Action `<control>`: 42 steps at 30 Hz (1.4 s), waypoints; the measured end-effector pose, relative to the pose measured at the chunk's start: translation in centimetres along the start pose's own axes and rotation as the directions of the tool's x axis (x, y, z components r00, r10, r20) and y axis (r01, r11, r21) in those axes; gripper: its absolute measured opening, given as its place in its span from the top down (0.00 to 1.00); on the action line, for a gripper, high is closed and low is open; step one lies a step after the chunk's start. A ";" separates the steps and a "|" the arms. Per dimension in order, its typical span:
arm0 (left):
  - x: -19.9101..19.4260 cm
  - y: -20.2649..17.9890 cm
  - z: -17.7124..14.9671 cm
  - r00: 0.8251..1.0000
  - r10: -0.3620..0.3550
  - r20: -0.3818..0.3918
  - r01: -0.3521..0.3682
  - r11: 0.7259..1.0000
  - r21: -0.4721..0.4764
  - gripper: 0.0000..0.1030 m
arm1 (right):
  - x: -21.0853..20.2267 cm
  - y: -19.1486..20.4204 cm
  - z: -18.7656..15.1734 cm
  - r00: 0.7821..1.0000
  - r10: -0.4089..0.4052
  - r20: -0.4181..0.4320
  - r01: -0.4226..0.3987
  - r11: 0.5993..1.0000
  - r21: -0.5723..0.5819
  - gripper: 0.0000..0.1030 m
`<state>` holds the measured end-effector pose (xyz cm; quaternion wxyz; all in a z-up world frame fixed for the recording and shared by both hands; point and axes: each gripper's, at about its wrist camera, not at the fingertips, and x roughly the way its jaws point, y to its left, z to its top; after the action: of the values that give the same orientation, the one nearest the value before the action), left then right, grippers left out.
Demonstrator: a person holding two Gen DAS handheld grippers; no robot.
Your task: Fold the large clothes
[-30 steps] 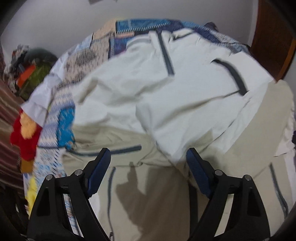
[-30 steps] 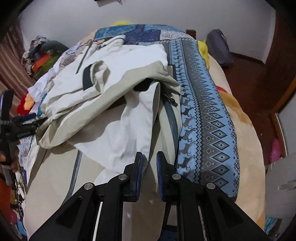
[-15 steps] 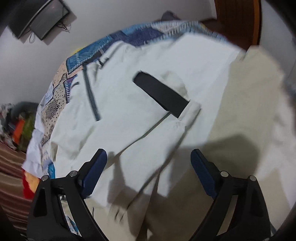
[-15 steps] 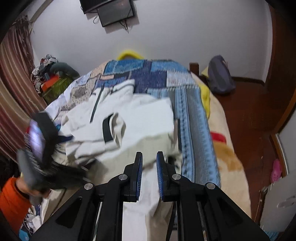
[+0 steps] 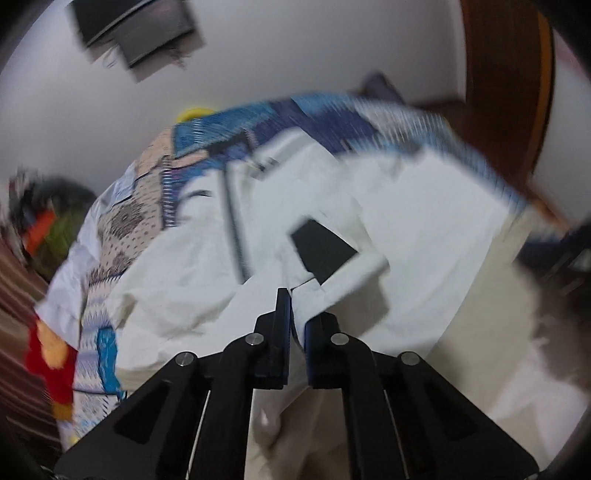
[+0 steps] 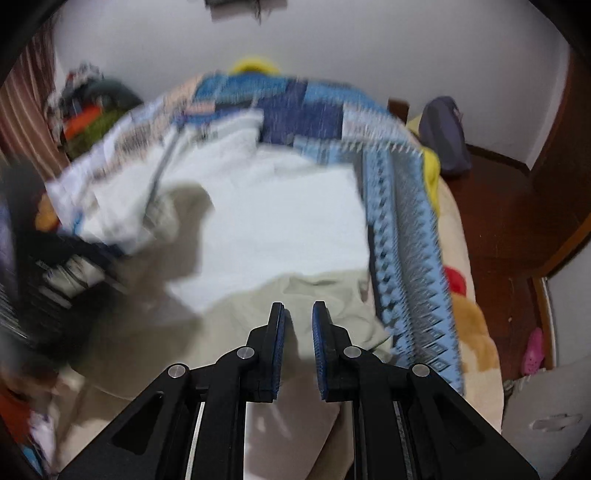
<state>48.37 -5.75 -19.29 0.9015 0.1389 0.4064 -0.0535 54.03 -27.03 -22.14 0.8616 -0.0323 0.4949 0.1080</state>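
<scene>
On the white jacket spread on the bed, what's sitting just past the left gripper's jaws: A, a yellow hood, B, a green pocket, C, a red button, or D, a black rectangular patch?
D: in the left wrist view a black rectangular patch lies on the white jacket just beyond the left gripper, whose jaws pinch the jacket's fabric.

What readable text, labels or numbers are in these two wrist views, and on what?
None readable; both views are motion-blurred.
Jacket: black patch shows no lettering.
Blanket: woven patterns only, no words.
Wall-mounted screen: dark, nothing legible.
Left gripper and right gripper: no markings visible.
</scene>
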 end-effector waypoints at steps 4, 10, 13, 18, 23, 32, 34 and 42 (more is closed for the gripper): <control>-3.9 7.3 -1.1 0.998 -0.027 0.054 0.034 0.989 -0.144 0.93 | 1.3 1.1 -1.6 0.997 -0.074 0.030 0.076 0.992 -0.098 0.89; -4.7 16.7 -8.3 0.998 0.005 -0.063 -0.025 0.945 -0.325 0.93 | 1.3 2.8 -2.6 0.985 -0.164 0.052 0.171 0.964 -0.203 0.89; -2.9 18.7 -13.6 0.985 -0.058 -0.162 -0.013 0.913 -0.407 0.85 | 1.4 3.0 -2.6 0.983 -0.177 0.046 0.182 0.963 -0.200 0.89; 1.1 19.1 -20.7 0.923 -0.294 -0.248 0.106 0.815 -0.569 0.57 | 1.2 3.3 -2.7 0.988 -0.152 0.007 0.151 0.973 -0.173 0.89; 3.3 18.6 -23.2 0.885 -0.418 -0.207 0.171 0.703 -0.690 0.35 | 0.9 3.7 -2.8 0.988 -0.148 -0.031 0.141 0.975 -0.171 0.89; 2.0 19.0 -20.2 0.885 -0.465 -0.013 0.320 0.628 -0.709 0.23 | -1.7 3.5 -0.8 1.000 0.017 -0.023 -0.017 0.999 -0.032 0.89; 2.2 19.4 -19.7 0.880 -0.474 -0.001 0.327 0.609 -0.723 0.23 | -2.0 3.9 -0.4 0.999 0.038 -0.008 -0.038 0.999 -0.022 0.89; 7.4 20.1 -19.1 0.888 -0.431 -0.160 0.164 0.622 -0.766 0.21 | 2.8 7.7 -1.6 0.993 0.014 -0.121 -0.034 0.986 -0.164 0.89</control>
<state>43.79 19.18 -32.67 0.7768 -0.2979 0.5547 -0.0127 52.38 -19.34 -24.99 0.8234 -0.1041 0.5353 0.1569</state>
